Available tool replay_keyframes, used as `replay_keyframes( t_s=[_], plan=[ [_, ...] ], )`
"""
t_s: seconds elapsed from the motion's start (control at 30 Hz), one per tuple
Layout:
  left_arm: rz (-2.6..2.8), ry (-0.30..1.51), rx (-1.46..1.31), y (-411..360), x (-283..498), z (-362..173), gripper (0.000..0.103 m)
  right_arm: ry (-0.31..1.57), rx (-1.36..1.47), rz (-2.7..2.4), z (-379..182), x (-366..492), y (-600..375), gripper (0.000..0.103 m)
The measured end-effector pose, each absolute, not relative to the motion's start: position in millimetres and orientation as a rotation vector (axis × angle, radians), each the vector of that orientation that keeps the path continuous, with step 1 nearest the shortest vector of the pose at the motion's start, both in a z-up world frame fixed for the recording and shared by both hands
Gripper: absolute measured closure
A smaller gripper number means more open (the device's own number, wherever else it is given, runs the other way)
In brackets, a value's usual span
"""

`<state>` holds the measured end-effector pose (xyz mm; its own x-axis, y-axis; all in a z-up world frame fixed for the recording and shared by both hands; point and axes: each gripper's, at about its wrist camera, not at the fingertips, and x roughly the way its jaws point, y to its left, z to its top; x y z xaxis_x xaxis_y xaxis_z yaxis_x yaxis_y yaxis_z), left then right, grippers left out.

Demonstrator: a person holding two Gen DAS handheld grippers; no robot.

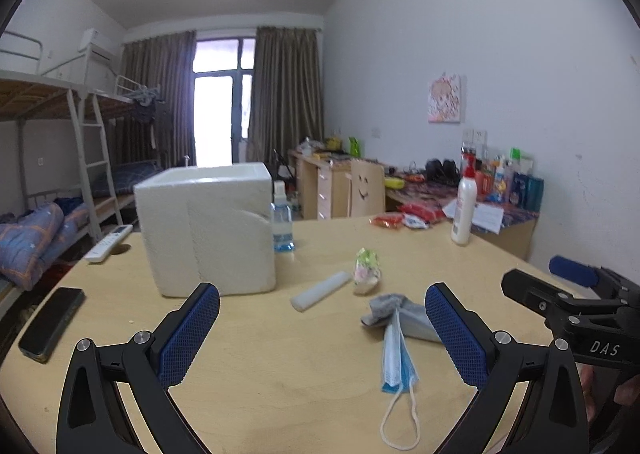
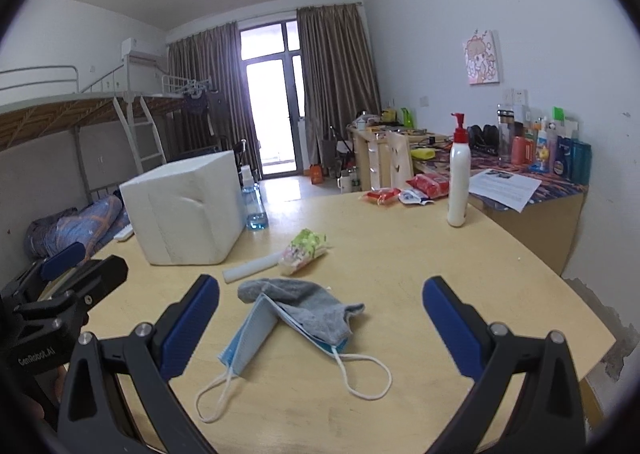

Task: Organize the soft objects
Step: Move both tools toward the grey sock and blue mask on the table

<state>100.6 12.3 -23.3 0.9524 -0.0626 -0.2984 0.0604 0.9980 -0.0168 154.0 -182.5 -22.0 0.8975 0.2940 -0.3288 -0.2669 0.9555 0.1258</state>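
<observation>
1 face mask point(image 2: 256, 338) | 1 grey sock point(image 2: 308, 306) | 1 foam box point(image 2: 180, 210)

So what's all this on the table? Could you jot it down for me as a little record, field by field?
surface: wooden table
soft items: grey sock lying over a blue face mask; floral pouch behind them
container: white foam box, far left
other: foam stick, lotion bottle, phone
left gripper: open, holding nothing
right gripper: open, holding nothing
</observation>
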Motion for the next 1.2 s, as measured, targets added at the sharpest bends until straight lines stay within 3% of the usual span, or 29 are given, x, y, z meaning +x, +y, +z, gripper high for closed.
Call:
replay_keyframes(
  t_s=[0.63,1.2],
  plan=[
    [-0.254,0.582,0.063,-24.0,159.3,-54.5,0.000,0.477,0.029,0.258,-41.0,180.9,-197.1,0.000],
    [-0.228,0.719,0.127,-45.3,202.4,-77.7,0.000,0.537,0.056,0.271,-52.3,196.1,-211.5,0.000]
  ],
)
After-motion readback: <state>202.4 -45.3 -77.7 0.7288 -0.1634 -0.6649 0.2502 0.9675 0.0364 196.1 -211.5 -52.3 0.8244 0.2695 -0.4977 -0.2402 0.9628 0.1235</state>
